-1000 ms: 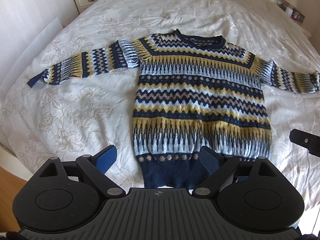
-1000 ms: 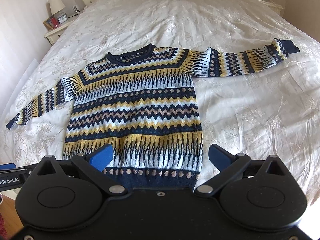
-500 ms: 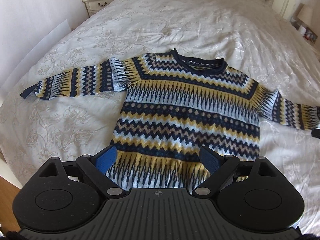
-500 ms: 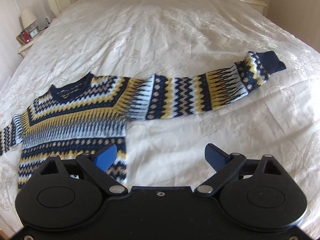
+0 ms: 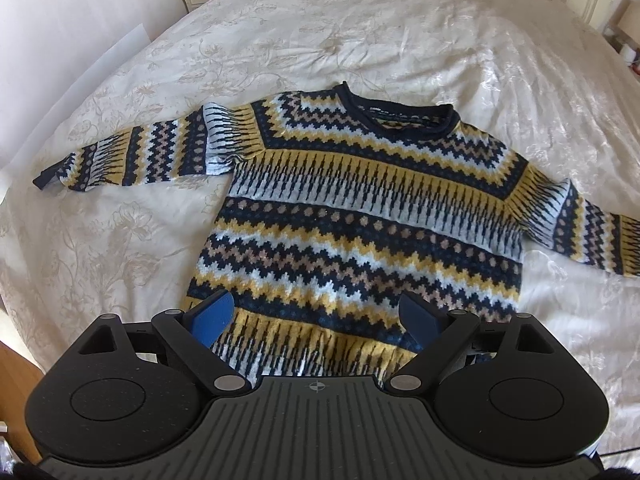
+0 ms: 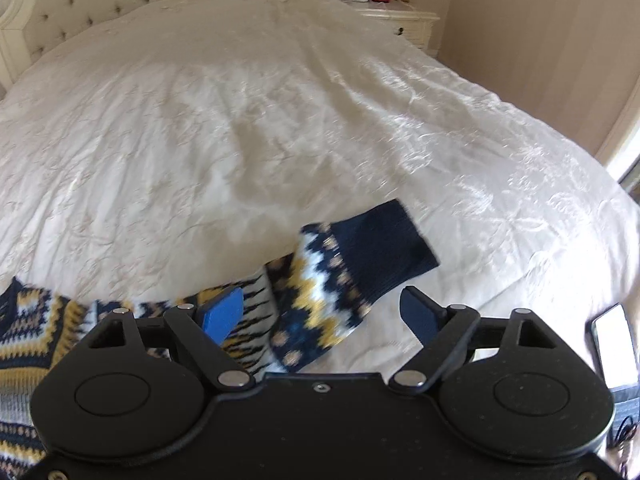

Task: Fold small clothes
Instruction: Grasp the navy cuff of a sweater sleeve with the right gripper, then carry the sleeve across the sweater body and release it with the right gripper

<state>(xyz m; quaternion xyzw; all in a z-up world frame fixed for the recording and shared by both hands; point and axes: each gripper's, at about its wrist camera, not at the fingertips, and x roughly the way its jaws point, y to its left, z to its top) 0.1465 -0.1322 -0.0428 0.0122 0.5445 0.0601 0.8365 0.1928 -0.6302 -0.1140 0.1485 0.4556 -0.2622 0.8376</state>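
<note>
While wide open, both hand-held grippers (image 5: 316,316) (image 6: 320,312) seemingly hold nothing.

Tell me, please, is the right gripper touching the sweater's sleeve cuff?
Cannot tell: in the right wrist view, the open right gripper frames the sleeve cuff, neither contact nor gap showing.

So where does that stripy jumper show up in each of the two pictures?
Left wrist view: the jumper fills the middle, spread flat on the bed, its hem under the open left claw.
Right wrist view: only its sleeve and navy cuff show, low in the middle, by the open right claw.
Shared landmark: the cream bedspread.
</note>
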